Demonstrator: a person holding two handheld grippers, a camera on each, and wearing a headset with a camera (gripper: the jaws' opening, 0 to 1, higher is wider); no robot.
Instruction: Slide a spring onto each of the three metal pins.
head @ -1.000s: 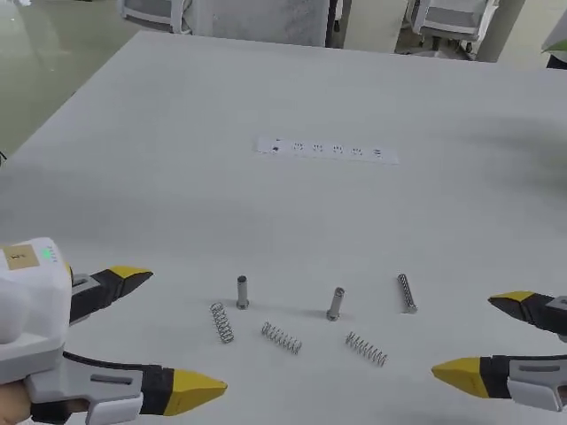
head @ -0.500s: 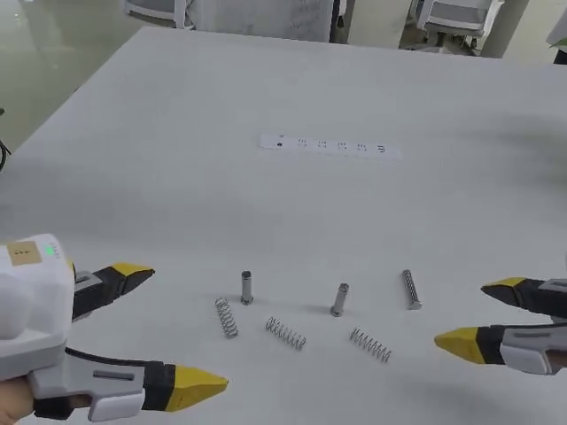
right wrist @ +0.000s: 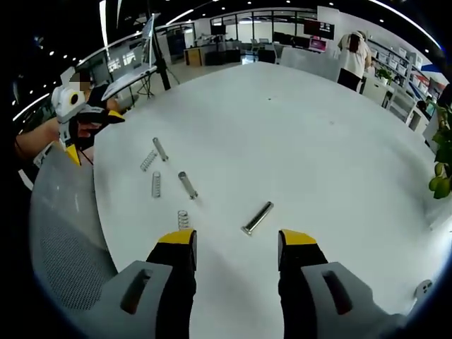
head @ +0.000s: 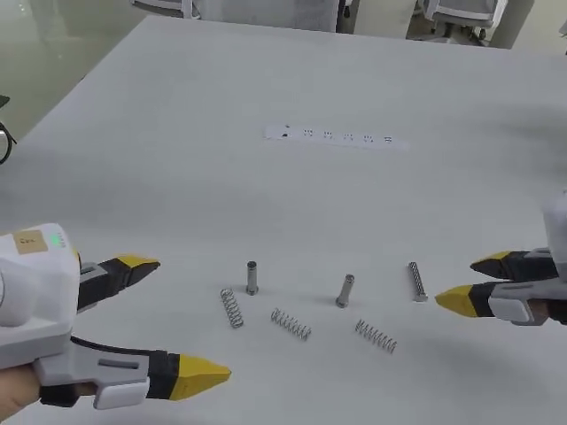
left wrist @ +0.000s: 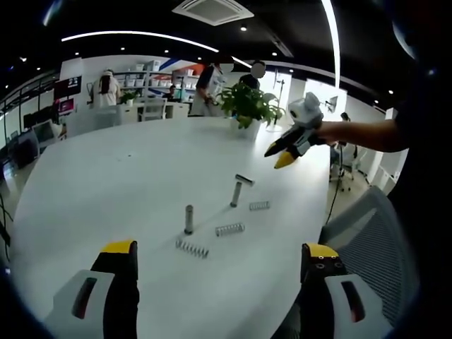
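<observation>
Three metal pins stand in a row on the white table: a left pin (head: 252, 277) and a middle pin (head: 345, 290) upright, and a right pin (head: 415, 281) lying flat. Three springs lie just in front of them: a left spring (head: 231, 307), a middle spring (head: 291, 323) and a right spring (head: 376, 336). My left gripper (head: 182, 319) hangs open, wide, to the left of the row, holding nothing. My right gripper (head: 462, 282) is open and empty just right of the lying pin (right wrist: 257, 217), which lies ahead of its jaws (right wrist: 236, 239).
A flush white socket strip (head: 337, 136) sits in the table (head: 177, 159) farther back. Office chairs (head: 266, 11) stand beyond the far edge. In the left gripper view, a potted plant (left wrist: 247, 106) stands past the table and people stand in the background.
My right gripper has moved up and left, closer to the lying pin, and its jaws look narrower. The head camera has shifted. Pins and springs have not moved.
</observation>
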